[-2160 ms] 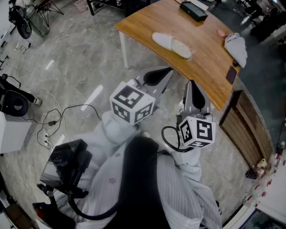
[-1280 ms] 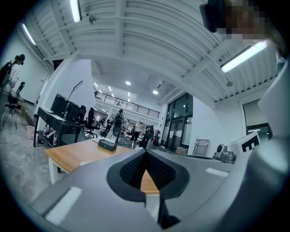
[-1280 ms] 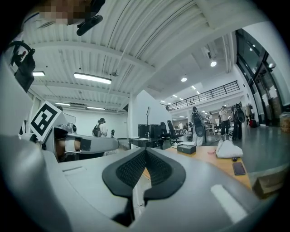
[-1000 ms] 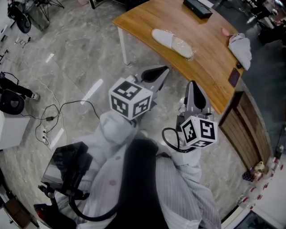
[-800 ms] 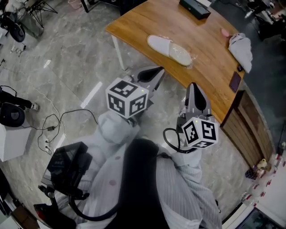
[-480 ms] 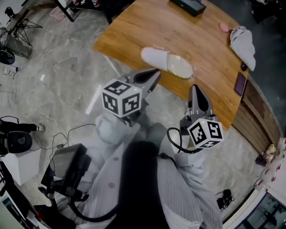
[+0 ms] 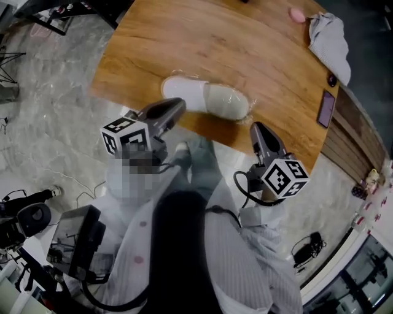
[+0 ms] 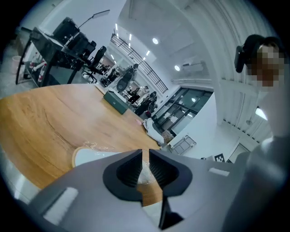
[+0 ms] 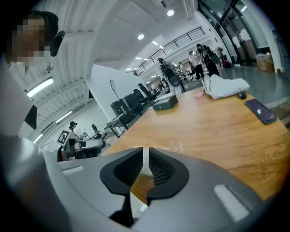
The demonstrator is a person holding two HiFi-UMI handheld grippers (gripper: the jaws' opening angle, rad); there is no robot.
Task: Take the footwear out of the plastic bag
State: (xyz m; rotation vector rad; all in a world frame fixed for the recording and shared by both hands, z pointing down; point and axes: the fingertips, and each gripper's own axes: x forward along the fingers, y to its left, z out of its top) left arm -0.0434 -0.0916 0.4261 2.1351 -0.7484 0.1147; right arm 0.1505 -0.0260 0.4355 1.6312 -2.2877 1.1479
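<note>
A pale slipper [image 7: 206, 99] wrapped in a clear plastic bag [image 7: 242, 109] lies on the wooden table [image 7: 245, 43] near its front edge. In the left gripper view the slipper [image 8: 90, 156] shows just beyond the jaws. My left gripper [image 7: 177, 104] points at the slipper's heel end and almost reaches it. Its jaws [image 8: 145, 154] are opening, a narrow gap with nothing in it. My right gripper [image 7: 256, 127] hovers at the table's edge, just right of the toe end. Its jaws [image 9: 146, 153] are opening too, with nothing between them.
A grey cloth [image 7: 328, 37], a pink item [image 7: 297, 14] and a phone [image 7: 325, 109] lie at the table's right side. A black box [image 8: 115, 102] sits at the far side. Cables and equipment [image 7: 24, 214] lie on the marble floor at the left.
The view has closed in on the table. Both grippers have moved forward from over the floor to the table's front edge, next to the bagged slipper.
</note>
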